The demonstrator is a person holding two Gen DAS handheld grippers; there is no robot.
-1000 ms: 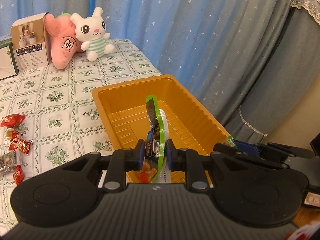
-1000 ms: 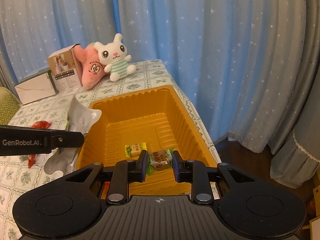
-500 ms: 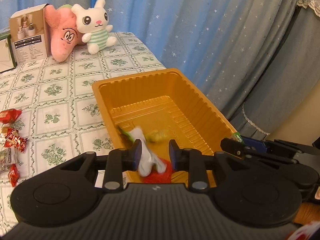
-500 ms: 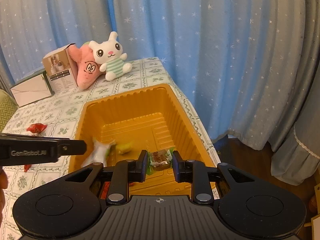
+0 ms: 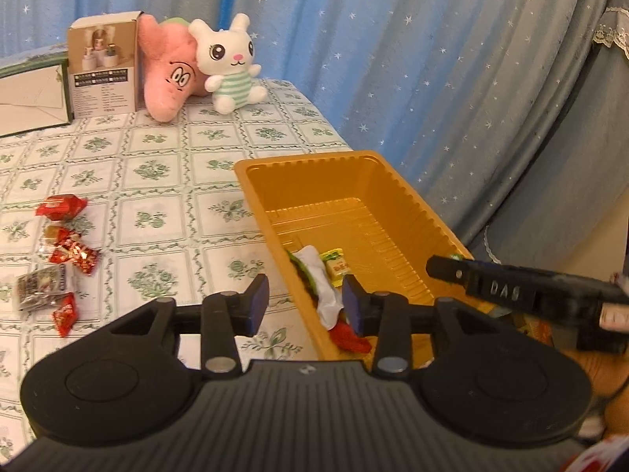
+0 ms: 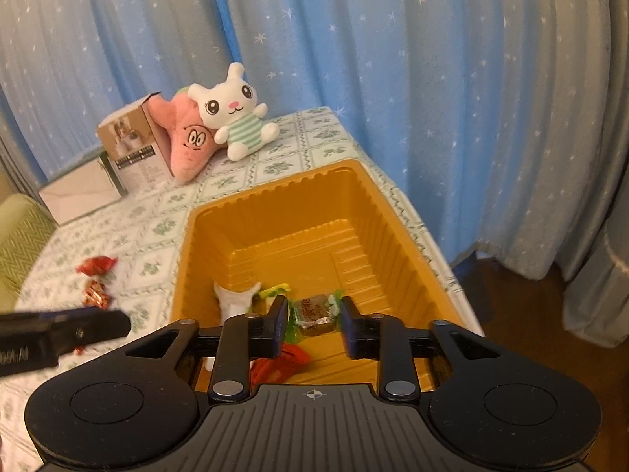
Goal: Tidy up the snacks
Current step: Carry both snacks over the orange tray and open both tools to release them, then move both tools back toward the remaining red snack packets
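Note:
The orange tray [image 5: 298, 157] [image 6: 275, 192] stands by the table's right edge. In it lie a white and green packet [image 5: 318, 275] [image 6: 236, 299], a yellow candy [image 5: 336, 265] and a red snack [image 5: 348, 338] [image 6: 283, 362]. My left gripper [image 5: 306, 301] hovers over the tray's near left wall, its jaws opening and nothing between them. Above the tray's near end my right gripper [image 6: 314, 316] has its jaws opening too. A brown candy [image 6: 314, 310] with green ends sits between them, and the pads no longer press on it. Several wrapped snacks [image 5: 63, 259] lie on the cloth to the left.
A white plush bunny [image 5: 232, 63], a pink plush [image 5: 169, 74] and two boxes [image 5: 102, 67] stand at the back of the table. Blue starred curtains hang close behind and to the right of the tray. The floor drops away at the right [image 6: 530, 314].
My left gripper let go of the white and green packet, which fell into the tray, then drew back to the left. Both grippers' jaws have spread, and the right one has loosened off the brown candy.

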